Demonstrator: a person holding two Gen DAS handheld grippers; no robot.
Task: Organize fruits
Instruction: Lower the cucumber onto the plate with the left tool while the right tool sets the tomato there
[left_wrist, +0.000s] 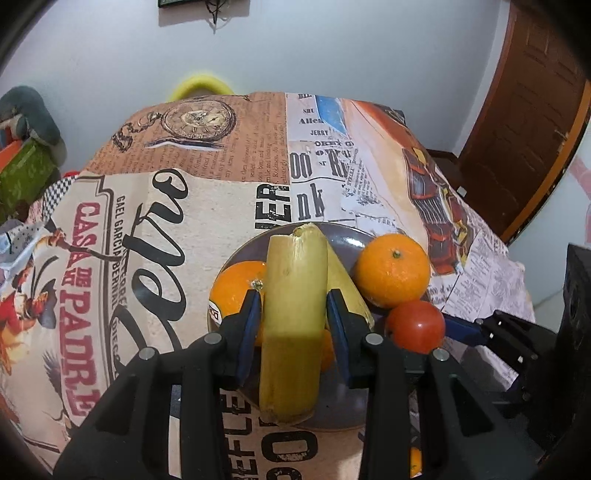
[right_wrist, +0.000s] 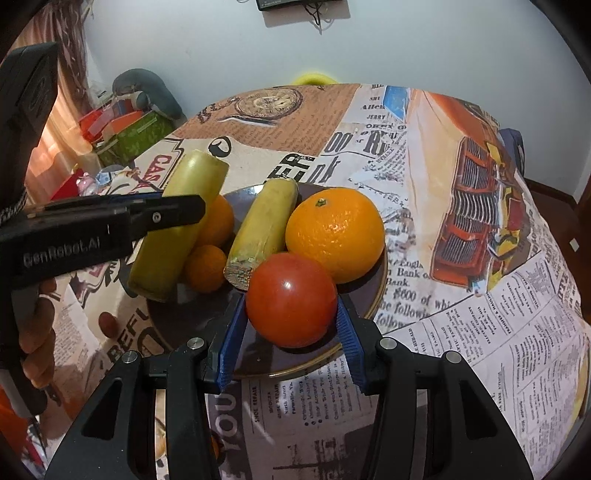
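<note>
The left gripper (left_wrist: 293, 308) fills the bottom of its own view, black arms leading up to two blue pads (left_wrist: 246, 325), and these are pressed on either side of a yellow-green banana piece (left_wrist: 291, 314) that stands nearly upright between them, its cut lower end hanging over the near rim of the dark plate (left_wrist: 343, 240). In the right wrist view the same piece (right_wrist: 177, 225) shows tilted, held above the plate's left edge, with the person's hand (right_wrist: 37, 332) wrapped round the gripper handle at the far left.

The right gripper (right_wrist: 291, 321) has its ribbed blue pads (right_wrist: 349, 332) closed against both flanks of a red tomato (right_wrist: 291, 299), which sits over the plate's near edge (whether it rests on the plate or hangs just clear of it cannot be told). From the left wrist view the tomato (left_wrist: 415, 325) lies just right of the left gripper, with one blue finger of the right gripper behind it.

Outward from the tomato, a large orange (right_wrist: 334, 234) touches it on the far right, and a second banana piece (right_wrist: 264, 230) lies across the middle of the plate (right_wrist: 373, 295), its rough cut end just beside the tomato. A smaller orange (right_wrist: 205, 267) and another orange (right_wrist: 218, 225) behind it sit to the left, partly hidden by the held banana piece.

The plate stands on a table under a printed newspaper-style cloth (right_wrist: 461, 332).
</note>
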